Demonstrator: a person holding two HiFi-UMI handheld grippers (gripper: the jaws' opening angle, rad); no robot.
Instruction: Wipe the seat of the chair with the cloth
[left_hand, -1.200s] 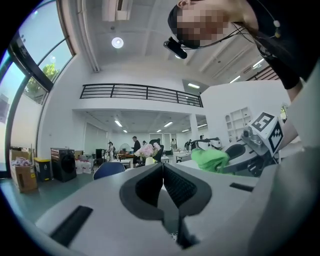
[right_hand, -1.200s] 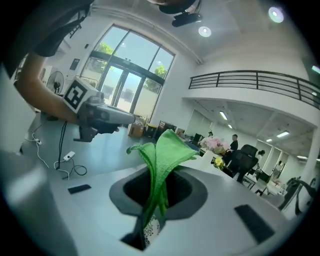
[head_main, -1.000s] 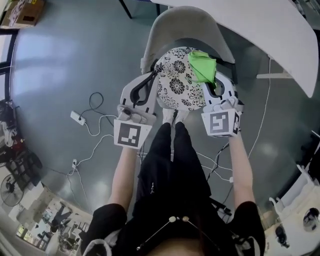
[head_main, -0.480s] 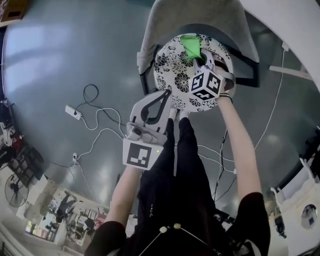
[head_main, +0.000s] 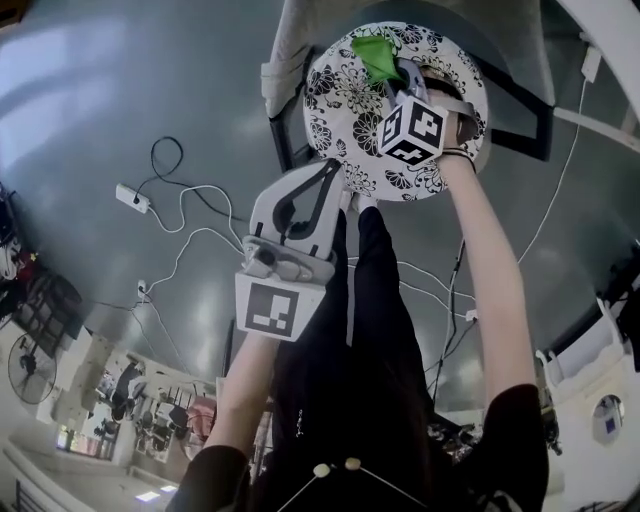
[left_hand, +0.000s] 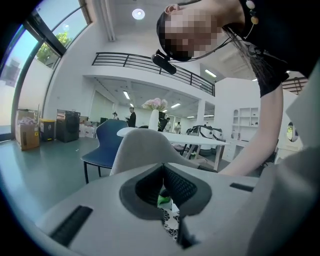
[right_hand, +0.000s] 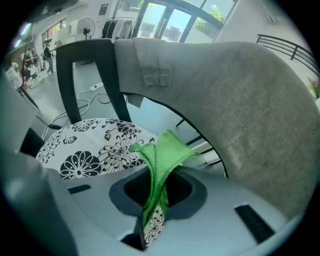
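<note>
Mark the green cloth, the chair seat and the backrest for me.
green cloth (right_hand: 165, 152), right gripper view, bunched upper fold.
chair seat (head_main: 340, 90), head view, bare flowered left part.
backrest (right_hand: 240, 100), right gripper view, middle of grey fabric.

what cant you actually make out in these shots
- Head view: the right gripper covers where the green cloth meets the seat, so contact is unclear.
- Right gripper view: the cloth's lower end vanishes between the shut jaws.
- Left gripper view: the left gripper hides nearly all the seat with its own body.
- Head view: the top edge cuts off the backrest.
- Any dirt on the seat: lost in the floral print.
</note>
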